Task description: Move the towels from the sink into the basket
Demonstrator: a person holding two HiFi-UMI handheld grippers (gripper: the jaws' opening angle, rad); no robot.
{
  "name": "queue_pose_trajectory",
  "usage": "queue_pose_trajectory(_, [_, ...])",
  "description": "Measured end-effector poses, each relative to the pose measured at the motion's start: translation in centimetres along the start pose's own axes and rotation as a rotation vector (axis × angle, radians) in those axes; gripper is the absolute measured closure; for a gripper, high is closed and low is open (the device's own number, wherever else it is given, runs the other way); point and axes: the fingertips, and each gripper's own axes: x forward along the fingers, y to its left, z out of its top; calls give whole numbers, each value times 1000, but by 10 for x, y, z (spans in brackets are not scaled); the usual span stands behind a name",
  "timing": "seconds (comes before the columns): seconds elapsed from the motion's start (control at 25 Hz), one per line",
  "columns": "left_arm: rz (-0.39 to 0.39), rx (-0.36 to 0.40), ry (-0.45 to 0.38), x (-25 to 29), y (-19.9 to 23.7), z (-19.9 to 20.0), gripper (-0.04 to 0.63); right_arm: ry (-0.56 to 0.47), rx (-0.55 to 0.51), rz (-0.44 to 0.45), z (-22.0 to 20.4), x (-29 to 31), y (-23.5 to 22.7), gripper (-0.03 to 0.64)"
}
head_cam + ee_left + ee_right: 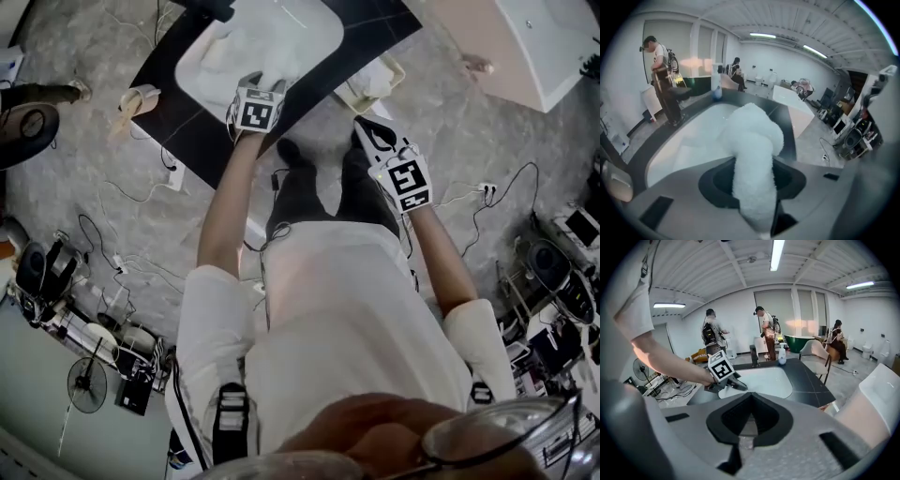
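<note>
The white sink (314,42) is set in a black counter and holds white towels (248,47). My left gripper (265,84) is at the sink's near edge and is shut on a fluffy white towel (754,140). That towel runs up between the jaws and bulges above the basin (679,145). My right gripper (367,131) hangs off to the right in front of the counter, jaws shut with nothing between them. From the right gripper view (749,416) I see the left gripper (730,384) at the sink (773,380). A pale basket (380,80) stands on the floor by the counter's right end.
A faucet (753,355) and a soap bottle (782,355) stand at the sink's back. People stand behind the counter (766,333). A white bathtub (534,47) is at the far right. Cables and equipment (553,281) lie around the floor.
</note>
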Motion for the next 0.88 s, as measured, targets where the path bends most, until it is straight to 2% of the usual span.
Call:
queue_pose_trajectory(0.12, [-10, -1, -96, -51, -30, 32, 437, -13, -20, -15, 7, -22, -5, 620])
queue_pose_trajectory(0.28, [-62, -7, -221, -115, -81, 74, 437, -56, -32, -28, 21, -57, -12, 620])
queue_pose_trajectory(0.44, [-103, 3, -379, -174, -125, 129, 436, -121, -41, -67, 48, -98, -32, 620])
queue_pose_trajectory(0.64, [-104, 30, -548, -244, -170, 176, 436, -217, -39, -126, 80, -153, -50, 620])
queue_pose_trajectory(0.76, [-141, 32, -616, -278, -198, 190, 436, -271, -47, -158, 95, -182, -57, 620])
queue_pose_trajectory(0.88, [-182, 19, -648, -298, -219, 202, 436, -313, -37, -183, 105, -197, -66, 620])
